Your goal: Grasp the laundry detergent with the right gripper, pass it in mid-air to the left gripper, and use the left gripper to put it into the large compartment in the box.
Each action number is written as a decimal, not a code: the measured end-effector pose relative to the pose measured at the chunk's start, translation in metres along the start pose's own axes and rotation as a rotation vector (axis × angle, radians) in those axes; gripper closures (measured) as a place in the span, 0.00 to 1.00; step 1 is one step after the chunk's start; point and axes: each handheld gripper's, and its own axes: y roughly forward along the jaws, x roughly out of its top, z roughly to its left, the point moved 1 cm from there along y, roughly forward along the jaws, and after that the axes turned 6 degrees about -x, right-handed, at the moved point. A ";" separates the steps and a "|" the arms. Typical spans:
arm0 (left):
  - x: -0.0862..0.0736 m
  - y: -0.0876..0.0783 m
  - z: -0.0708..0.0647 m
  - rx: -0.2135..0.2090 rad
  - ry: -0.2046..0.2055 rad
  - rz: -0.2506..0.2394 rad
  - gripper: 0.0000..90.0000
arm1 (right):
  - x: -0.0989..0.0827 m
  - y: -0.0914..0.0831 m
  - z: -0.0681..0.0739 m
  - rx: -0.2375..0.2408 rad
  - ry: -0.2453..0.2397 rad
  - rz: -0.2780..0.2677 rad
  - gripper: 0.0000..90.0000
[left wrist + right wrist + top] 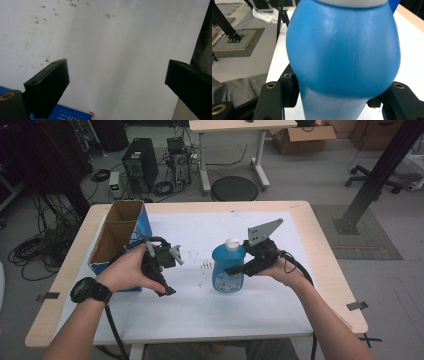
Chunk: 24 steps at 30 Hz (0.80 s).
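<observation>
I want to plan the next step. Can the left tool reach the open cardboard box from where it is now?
Probably yes. The left tool hangs over the white sheet right beside the cardboard box, its jaws open and empty, with nothing between them. The blue bottle, gripped by the right tool, stands on the other side.

Bottle (342, 50) cap cut off at top edge; label perhaps unreadable.

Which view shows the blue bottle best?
High view: the whole blue bottle shows, with white cap and label, standing on the table, right claw shut on it. Right gripper view gives a close-up of its body. Left gripper view faces the table.
</observation>
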 end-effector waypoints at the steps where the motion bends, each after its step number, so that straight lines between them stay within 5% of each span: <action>1: 0.001 -0.001 0.000 0.001 0.001 -0.001 0.07 | 0.000 0.000 0.000 0.000 0.000 0.000 0.47; 19: 0.003 -0.019 -0.002 0.019 0.004 0.003 0.07 | 0.051 -0.016 -0.007 0.002 -0.054 0.021 0.47; 24: 0.007 -0.037 -0.002 0.033 0.012 -0.019 0.06 | 0.066 -0.016 -0.007 0.010 -0.071 0.030 0.47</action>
